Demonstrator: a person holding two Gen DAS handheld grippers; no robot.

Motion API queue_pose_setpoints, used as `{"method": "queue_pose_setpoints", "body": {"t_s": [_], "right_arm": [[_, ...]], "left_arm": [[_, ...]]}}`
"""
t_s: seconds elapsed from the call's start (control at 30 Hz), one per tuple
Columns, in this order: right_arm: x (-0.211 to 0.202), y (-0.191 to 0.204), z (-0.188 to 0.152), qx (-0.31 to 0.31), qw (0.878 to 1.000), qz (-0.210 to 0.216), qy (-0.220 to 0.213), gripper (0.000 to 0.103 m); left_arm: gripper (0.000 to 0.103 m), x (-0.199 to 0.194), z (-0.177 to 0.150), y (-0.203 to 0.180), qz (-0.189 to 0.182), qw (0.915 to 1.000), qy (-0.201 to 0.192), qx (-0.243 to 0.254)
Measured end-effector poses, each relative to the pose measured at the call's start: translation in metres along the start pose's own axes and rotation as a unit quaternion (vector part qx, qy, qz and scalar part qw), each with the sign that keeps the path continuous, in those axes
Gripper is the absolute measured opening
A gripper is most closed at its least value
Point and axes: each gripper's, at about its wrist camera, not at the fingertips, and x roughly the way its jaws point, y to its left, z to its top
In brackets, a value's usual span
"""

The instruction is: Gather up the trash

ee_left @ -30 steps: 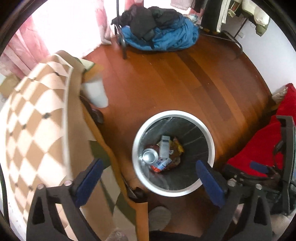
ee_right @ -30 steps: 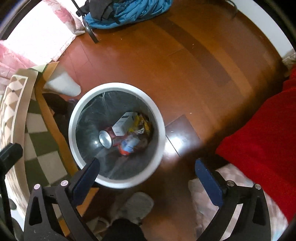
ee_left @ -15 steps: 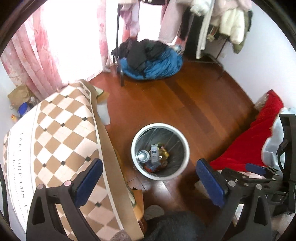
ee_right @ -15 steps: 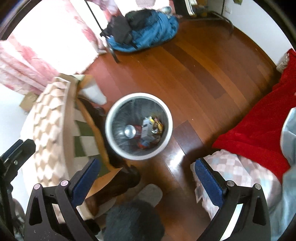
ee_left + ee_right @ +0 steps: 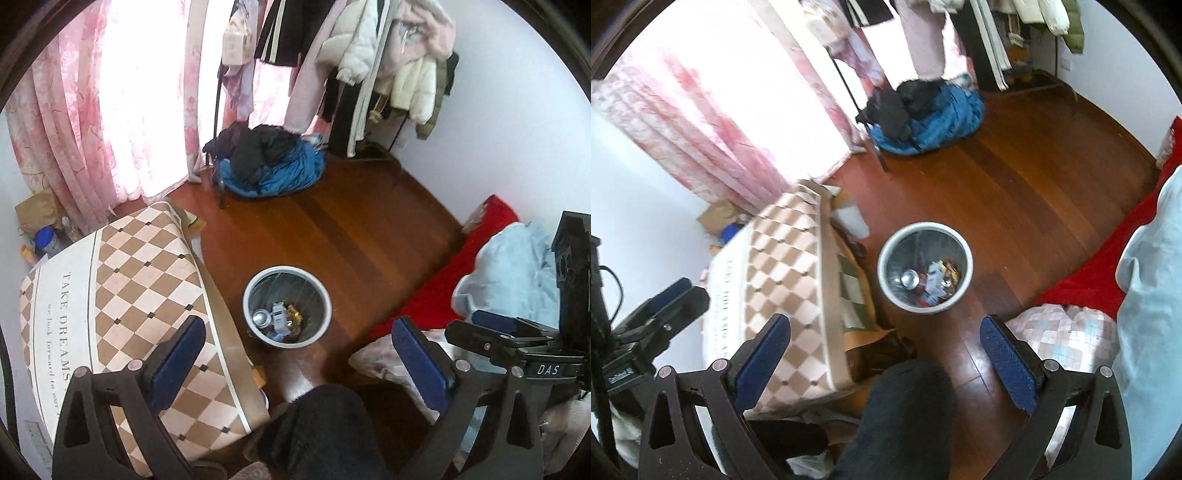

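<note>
A round white trash bin [image 5: 320, 291] with a dark liner stands on the wooden floor; it also shows in the right wrist view [image 5: 964, 251]. Inside lie a drink can [image 5: 260, 317], a small carton [image 5: 279, 314] and wrappers [image 5: 951, 271]. My left gripper [image 5: 299, 363] is open and empty, held high above the floor, nearer than the bin. My right gripper [image 5: 886, 358] is open and empty, likewise high above the bin. The right gripper shows at the right edge of the left wrist view [image 5: 517, 339].
A table with a checkered cloth [image 5: 122, 295] stands left of the bin. A red blanket [image 5: 454, 273] and pale bedding [image 5: 517, 266] lie to the right. A blue and black clothes heap [image 5: 273, 162] and a clothes rack [image 5: 369, 74] stand at the back by pink curtains [image 5: 85, 122].
Both grippers have risen well away from the bin, which now looks much smaller and farther below. Both stay open and empty. The trash in the bin has not moved.
</note>
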Motion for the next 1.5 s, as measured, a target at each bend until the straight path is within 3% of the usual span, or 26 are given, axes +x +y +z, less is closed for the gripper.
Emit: {"method": "queue_pose_setpoints", "body": {"t_s": [0.23, 0.53, 1.5], "right_arm": [[-0.053, 0.032, -0.015, -0.028, 0.999, 0.034, -0.014, 0.103], [-0.084, 0.055, -0.027, -0.046, 0.997, 0.052, -0.023, 0.103], [-0.069, 0.066, -0.022, -0.061, 0.997, 0.051, 0.0, 0.103]], "left_arm": [[0.103, -0.04, -0.005, -0.004, -0.021, 0.9996, -0.02, -0.006], [0.103, -0.057, -0.016, 0.002, -0.036, 0.9991, -0.015, -0.016], [0.103, -0.063, -0.02, 0.014, -0.041, 0.9986, -0.007, -0.034]]}}
